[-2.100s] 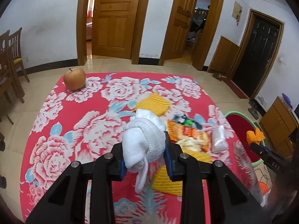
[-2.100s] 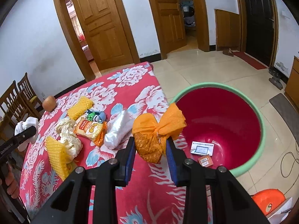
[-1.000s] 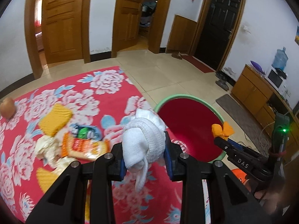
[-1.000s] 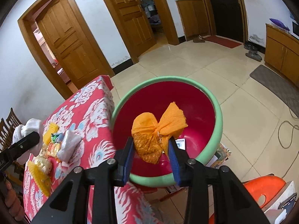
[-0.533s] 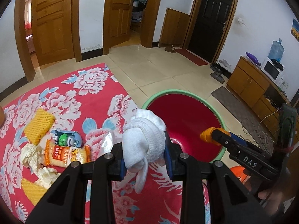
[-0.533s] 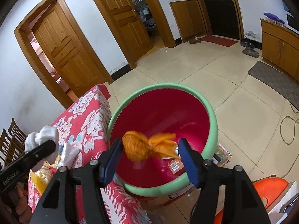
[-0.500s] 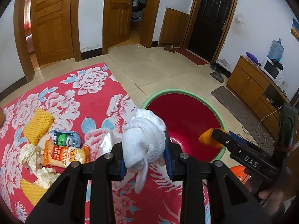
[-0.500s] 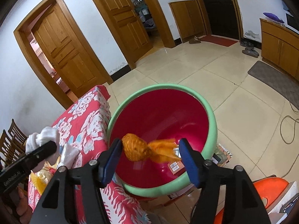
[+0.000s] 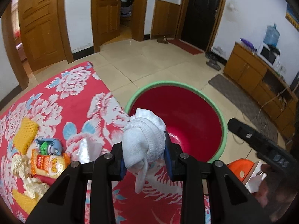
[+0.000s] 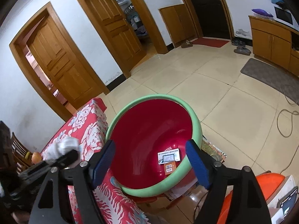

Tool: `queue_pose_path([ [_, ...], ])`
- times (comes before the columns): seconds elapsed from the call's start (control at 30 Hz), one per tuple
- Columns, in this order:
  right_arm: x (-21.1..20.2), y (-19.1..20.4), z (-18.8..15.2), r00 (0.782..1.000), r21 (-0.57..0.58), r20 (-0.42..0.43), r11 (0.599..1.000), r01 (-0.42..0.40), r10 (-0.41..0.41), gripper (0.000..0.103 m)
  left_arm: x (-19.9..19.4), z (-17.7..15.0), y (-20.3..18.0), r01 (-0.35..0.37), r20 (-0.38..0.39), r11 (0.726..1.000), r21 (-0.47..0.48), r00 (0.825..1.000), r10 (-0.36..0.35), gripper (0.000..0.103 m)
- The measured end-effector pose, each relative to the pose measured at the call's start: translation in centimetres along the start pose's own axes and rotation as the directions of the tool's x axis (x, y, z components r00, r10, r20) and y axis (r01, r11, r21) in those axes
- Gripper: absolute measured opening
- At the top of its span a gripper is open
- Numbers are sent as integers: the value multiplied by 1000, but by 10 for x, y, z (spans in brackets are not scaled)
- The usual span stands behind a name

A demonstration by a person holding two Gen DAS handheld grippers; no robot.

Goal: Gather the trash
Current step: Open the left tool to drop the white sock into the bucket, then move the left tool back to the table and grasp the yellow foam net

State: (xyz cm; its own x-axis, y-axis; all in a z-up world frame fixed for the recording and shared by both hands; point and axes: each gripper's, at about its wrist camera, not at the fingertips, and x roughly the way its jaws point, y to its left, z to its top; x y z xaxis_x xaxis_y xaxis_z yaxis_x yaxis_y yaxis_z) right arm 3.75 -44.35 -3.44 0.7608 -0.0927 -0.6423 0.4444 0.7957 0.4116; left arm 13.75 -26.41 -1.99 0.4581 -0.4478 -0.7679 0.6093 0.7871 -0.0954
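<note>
My left gripper point(image 9: 145, 154) is shut on a white foam net wad point(image 9: 143, 141), held above the table edge beside the red basin with a green rim point(image 9: 223, 130). My right gripper point(image 10: 149, 163) is open and empty above the basin point(image 10: 198, 128), which holds a white card point(image 10: 168, 155) and an orange tag point(image 10: 169, 167). The orange net is not visible. The white wad also shows in the right wrist view point(image 10: 62, 147). More trash lies on the red floral table point(image 9: 56, 104): yellow foam nets point(image 9: 25, 134), a snack packet point(image 9: 49, 162), a clear bag point(image 9: 86, 147).
An apple point(image 10: 36, 156) sits far back on the table. An orange stool point(image 10: 269, 188) and white box point(image 9: 255, 179) stand by the basin. Tiled floor, wooden doors and a cabinet point(image 9: 256, 78) lie beyond.
My right gripper opened over the basin and the orange net it held dropped away. My left gripper carried the white wad from mid-table toward the basin.
</note>
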Motion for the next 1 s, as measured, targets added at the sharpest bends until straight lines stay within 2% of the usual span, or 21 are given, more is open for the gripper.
queue_pose_path([
  [0.23,-5,-11,0,1000,46,10,999,21,-21,87,27,4,-16,-28,-31,999,32,999,29,34],
  [0.33,-4,-15,2,999,63,3,997,40,-40,88,35,6,-16,-14,-49,1000,19,999,15,42],
  [0.4,-4,-18,3,999,76,5,996,37,-37,88,35,7,-16,-14,-43,1000,11,999,14,53],
  [0.47,-6,-19,1,999,79,9,996,38,-39,88,33,7,-15,-21,-29,1000,0,999,21,58],
  [0.7,-10,-20,0,1000,83,15,996,25,-26,88,20,6,-10,-25,-20,999,-25,999,24,58],
  [0.83,-14,-17,0,1000,77,18,997,16,-18,88,3,2,-5,-96,9,995,-38,995,97,64],
  [1.0,-22,-5,-6,1000,56,13,998,-16,15,89,-20,-4,5,-94,24,993,-66,995,96,64],
])
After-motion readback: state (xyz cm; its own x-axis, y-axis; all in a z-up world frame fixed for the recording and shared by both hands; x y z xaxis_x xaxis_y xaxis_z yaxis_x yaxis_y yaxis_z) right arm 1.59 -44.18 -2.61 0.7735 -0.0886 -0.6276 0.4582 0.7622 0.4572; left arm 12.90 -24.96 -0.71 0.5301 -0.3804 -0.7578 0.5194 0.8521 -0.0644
